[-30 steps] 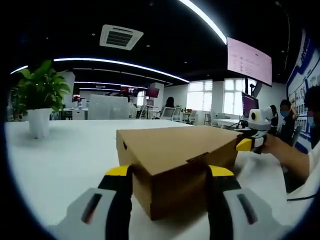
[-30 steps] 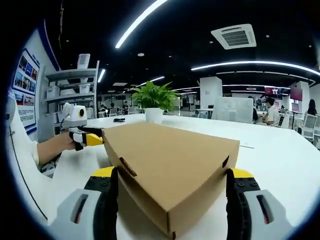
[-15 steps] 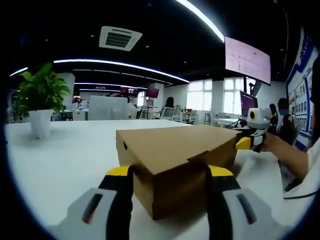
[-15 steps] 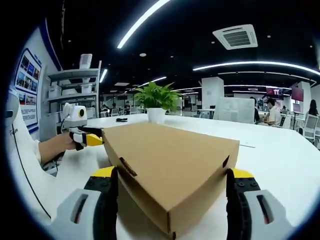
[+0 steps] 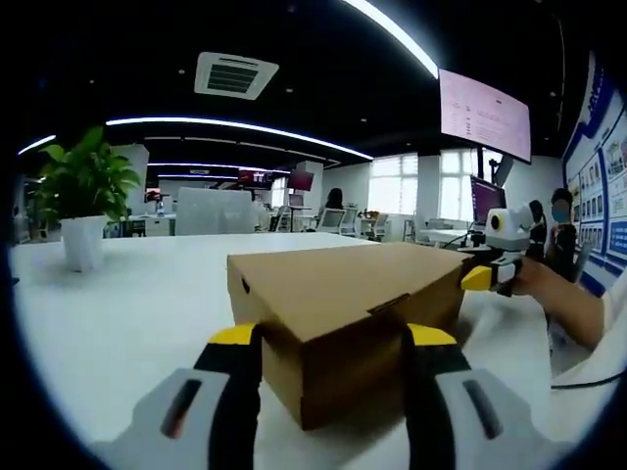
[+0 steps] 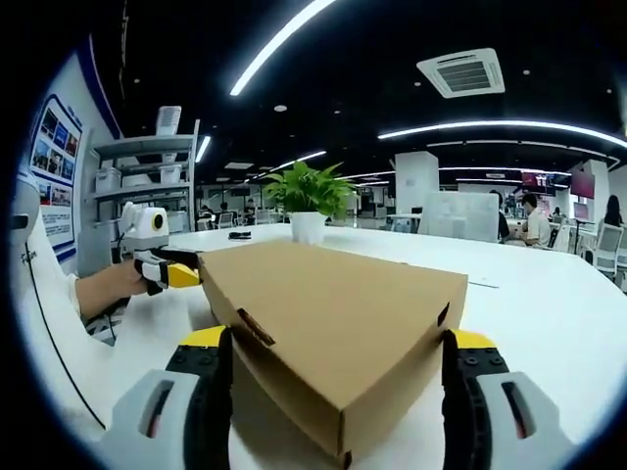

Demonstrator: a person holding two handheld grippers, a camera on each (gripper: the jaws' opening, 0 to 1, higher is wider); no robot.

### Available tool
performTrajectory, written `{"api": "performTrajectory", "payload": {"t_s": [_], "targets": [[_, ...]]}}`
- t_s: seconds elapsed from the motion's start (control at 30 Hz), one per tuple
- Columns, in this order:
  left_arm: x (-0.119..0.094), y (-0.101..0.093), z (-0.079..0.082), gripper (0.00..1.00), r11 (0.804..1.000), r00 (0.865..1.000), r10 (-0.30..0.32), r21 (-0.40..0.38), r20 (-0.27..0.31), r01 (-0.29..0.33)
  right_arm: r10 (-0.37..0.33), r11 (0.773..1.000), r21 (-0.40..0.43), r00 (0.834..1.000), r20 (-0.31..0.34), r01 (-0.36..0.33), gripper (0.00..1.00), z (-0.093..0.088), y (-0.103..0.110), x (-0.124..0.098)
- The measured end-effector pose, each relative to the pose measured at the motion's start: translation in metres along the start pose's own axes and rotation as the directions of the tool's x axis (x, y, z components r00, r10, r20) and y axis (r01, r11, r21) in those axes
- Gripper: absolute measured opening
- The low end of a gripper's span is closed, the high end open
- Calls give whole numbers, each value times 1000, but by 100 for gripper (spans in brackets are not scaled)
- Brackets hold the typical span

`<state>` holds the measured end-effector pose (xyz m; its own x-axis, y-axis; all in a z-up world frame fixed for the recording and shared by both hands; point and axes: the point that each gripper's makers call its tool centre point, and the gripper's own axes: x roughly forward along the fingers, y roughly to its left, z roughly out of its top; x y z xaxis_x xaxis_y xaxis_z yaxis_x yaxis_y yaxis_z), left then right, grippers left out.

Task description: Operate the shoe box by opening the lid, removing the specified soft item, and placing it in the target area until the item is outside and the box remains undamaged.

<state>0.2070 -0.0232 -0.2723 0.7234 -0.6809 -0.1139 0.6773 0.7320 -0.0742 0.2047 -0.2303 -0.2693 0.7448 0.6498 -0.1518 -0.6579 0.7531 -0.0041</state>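
While the white tabletop [image 5: 118, 313] carries it, the closed cardboard shoe box [image 5: 343, 313] sits between your hands, lid down. It looks light and easily dented, so lift at the lid's front edge, gently. Your left claw [image 5: 331, 377] stands wide around one corner; your right claw [image 6: 333, 392] stands wide around the opposite one. A potted plant [image 6: 307, 201] stands well behind.
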Motion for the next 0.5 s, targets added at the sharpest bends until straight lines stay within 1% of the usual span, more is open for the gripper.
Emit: {"api": "performTrajectory", "payload": {"t_s": [0.33, 0.5], "targets": [[-2, -3, 0, 58, 1000, 1000, 0, -2, 8, 0, -5, 1000, 7, 1000, 7, 5, 90, -1, 3, -4], [0, -3, -1, 58, 1000, 1000, -16, 9, 3, 16, -17, 1000, 4, 1000, 12, 17, 90, -1, 1, -6]]}}
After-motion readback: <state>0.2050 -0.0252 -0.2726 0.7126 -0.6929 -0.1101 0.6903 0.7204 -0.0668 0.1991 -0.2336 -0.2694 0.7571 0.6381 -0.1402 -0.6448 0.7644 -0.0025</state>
